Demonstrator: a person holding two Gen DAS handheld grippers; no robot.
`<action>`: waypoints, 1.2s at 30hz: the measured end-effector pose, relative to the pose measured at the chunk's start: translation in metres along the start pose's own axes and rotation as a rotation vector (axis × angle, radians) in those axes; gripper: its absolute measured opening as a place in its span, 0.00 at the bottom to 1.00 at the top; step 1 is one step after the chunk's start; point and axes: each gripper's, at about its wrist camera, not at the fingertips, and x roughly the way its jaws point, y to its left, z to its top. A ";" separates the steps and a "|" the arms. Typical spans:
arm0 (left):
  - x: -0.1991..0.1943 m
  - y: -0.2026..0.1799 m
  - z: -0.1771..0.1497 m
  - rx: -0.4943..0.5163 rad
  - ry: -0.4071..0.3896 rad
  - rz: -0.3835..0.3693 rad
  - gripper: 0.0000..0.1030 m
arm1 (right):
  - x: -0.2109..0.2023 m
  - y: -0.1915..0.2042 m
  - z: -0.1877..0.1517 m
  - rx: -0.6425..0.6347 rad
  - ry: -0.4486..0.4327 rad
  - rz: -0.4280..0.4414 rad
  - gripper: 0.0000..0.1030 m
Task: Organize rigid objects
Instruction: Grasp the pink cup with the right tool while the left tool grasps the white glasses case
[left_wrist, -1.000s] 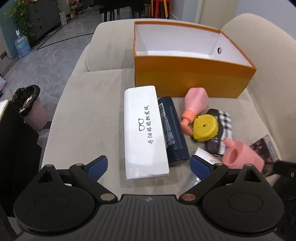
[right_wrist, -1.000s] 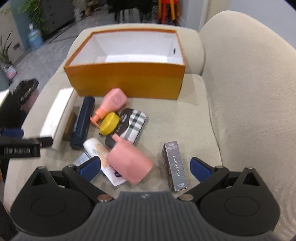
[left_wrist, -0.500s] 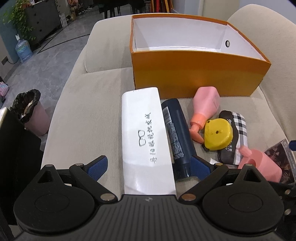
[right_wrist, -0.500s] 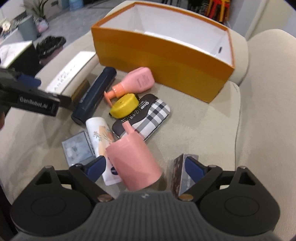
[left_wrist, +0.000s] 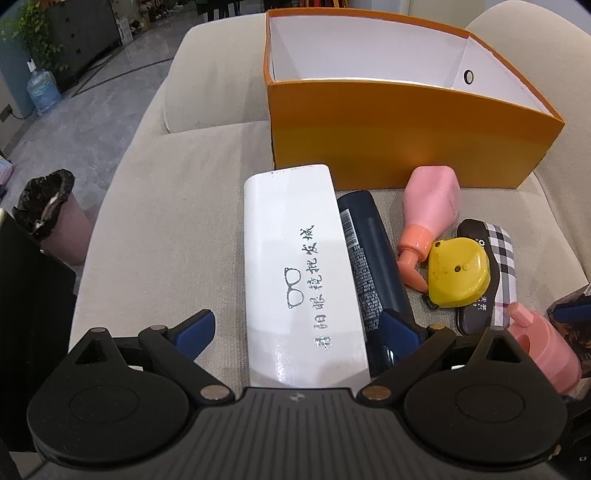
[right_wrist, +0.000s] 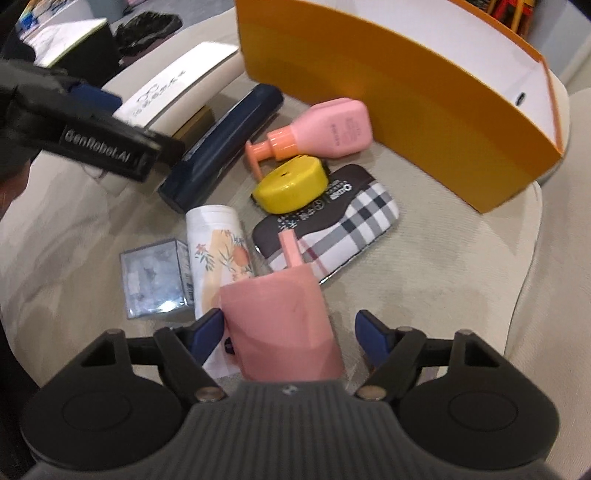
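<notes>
Pink cup (right_wrist: 284, 325) lies on its side on the beige sofa cushion (right_wrist: 436, 280), between your right gripper (right_wrist: 291, 328) jaws, which are closing; the right-hand pad is not yet touching it. Your left gripper (left_wrist: 299, 332) is spread wide astride the white glasses case (left_wrist: 299, 266), pads clear of its sides. Orange box (left_wrist: 399, 140) stands just behind the clutter.

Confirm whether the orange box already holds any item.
No: the orange box shows only bare white walls inside, and everything lies on the sofa before it.
</notes>
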 end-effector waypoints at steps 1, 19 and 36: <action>0.001 0.001 -0.001 -0.004 0.004 -0.014 1.00 | 0.001 0.001 0.001 -0.010 0.005 0.000 0.74; 0.005 0.006 -0.002 -0.002 0.020 -0.128 0.95 | 0.029 0.008 0.004 -0.007 0.062 0.012 0.65; -0.005 0.009 -0.007 0.003 -0.020 -0.130 0.69 | 0.011 0.009 -0.003 0.068 -0.006 -0.018 0.56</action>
